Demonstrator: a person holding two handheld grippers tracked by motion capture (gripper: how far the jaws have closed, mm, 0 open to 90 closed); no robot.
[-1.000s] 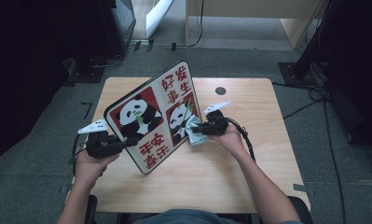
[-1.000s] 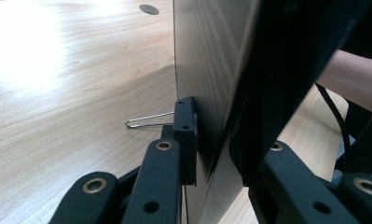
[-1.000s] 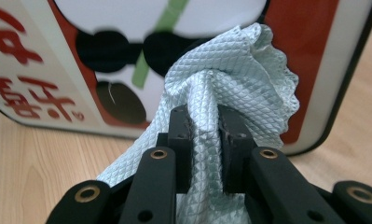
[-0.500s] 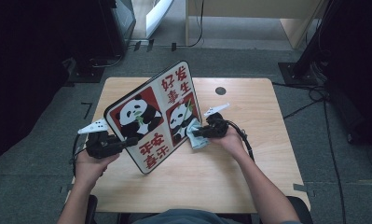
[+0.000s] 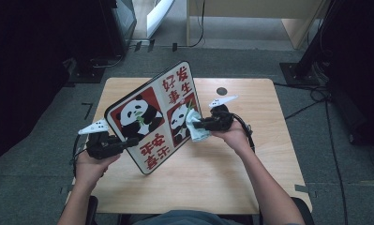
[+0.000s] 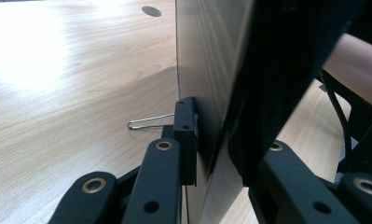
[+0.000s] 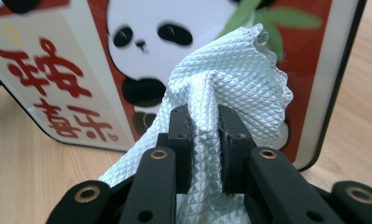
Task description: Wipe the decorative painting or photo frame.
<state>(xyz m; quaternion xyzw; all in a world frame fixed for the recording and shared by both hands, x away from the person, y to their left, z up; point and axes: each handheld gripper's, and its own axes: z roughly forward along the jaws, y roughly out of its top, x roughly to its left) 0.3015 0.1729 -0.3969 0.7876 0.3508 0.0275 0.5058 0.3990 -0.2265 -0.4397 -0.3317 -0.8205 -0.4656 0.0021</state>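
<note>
Rectangular red-and-white panda board with rounded corners and a black rim (image 5: 154, 117) is held tilted on edge above the light wooden desk (image 5: 250, 173), printed face toward the person. Left hand-held gripper (image 5: 123, 143) is clenched on the board's lower left edge; in the left gripper view the jaws pinch the rim (image 6: 207, 93), a thin wire clip (image 6: 148, 122) seen beside them. Right hand-held gripper (image 5: 197, 124) is clenched on a pale blue-green diamond-textured cloth (image 7: 235, 79), which is pressed against the panda print near the board's right edge
</note>
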